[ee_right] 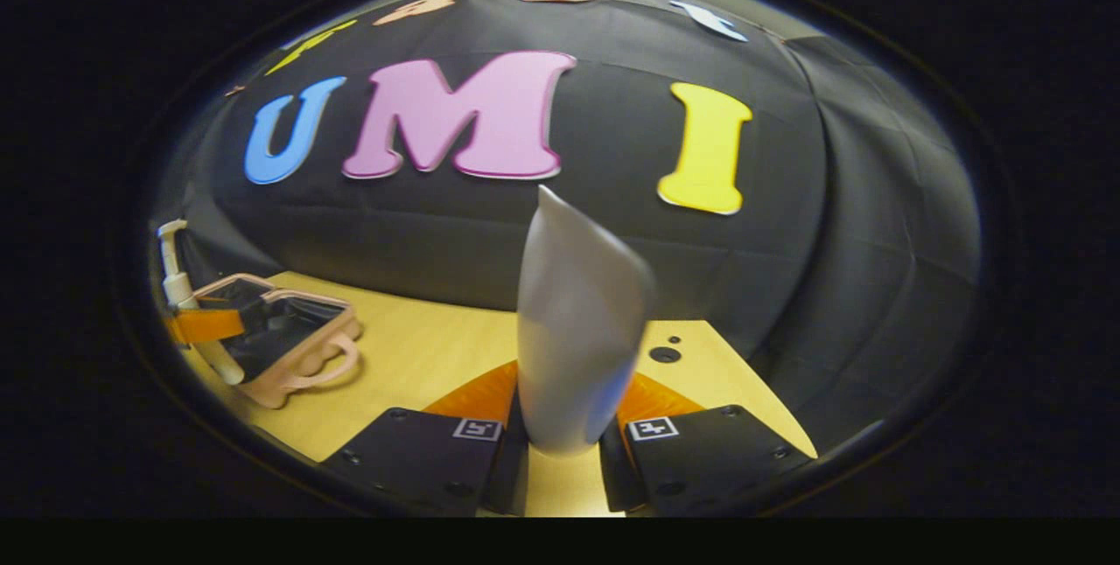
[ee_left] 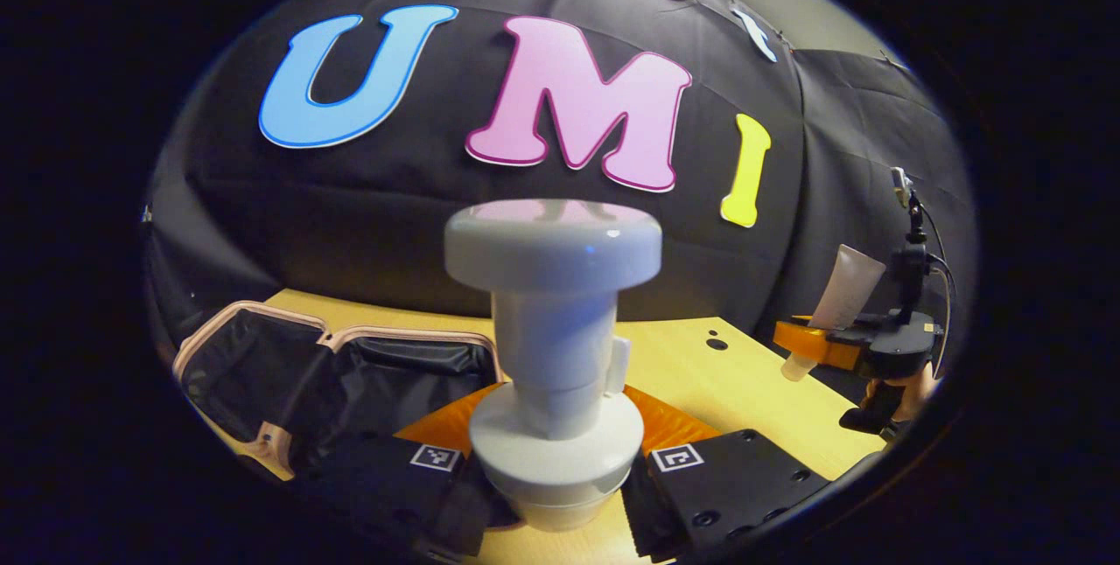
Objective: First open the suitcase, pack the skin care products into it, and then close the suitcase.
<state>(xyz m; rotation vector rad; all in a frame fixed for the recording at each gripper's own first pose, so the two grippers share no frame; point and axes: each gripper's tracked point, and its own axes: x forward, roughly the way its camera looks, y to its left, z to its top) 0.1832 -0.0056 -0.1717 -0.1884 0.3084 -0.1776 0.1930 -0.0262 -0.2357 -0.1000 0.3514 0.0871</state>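
In the left gripper view my left gripper [ee_left: 556, 470] is shut on a white pump bottle [ee_left: 553, 346], held upright above the table with its pump head on top. The pink suitcase [ee_left: 402, 336] lies open at the left, its black lining showing. Farther right, the right gripper [ee_left: 818, 348] holds a white tube [ee_left: 847, 285]. In the right gripper view my right gripper [ee_right: 564, 453] is shut on that white tube [ee_right: 573, 329], standing upright. The open suitcase [ee_right: 302, 370] sits at the far left, and the left gripper [ee_right: 206, 325] with the pump bottle [ee_right: 177, 283] hangs over it.
The wooden table [ee_left: 726, 381] ends at the black cloth wall behind. Two small dark holes [ee_right: 665, 353] mark the table near its back right corner. A hand [ee_left: 914, 394] holds the right gripper's handle at the right edge.
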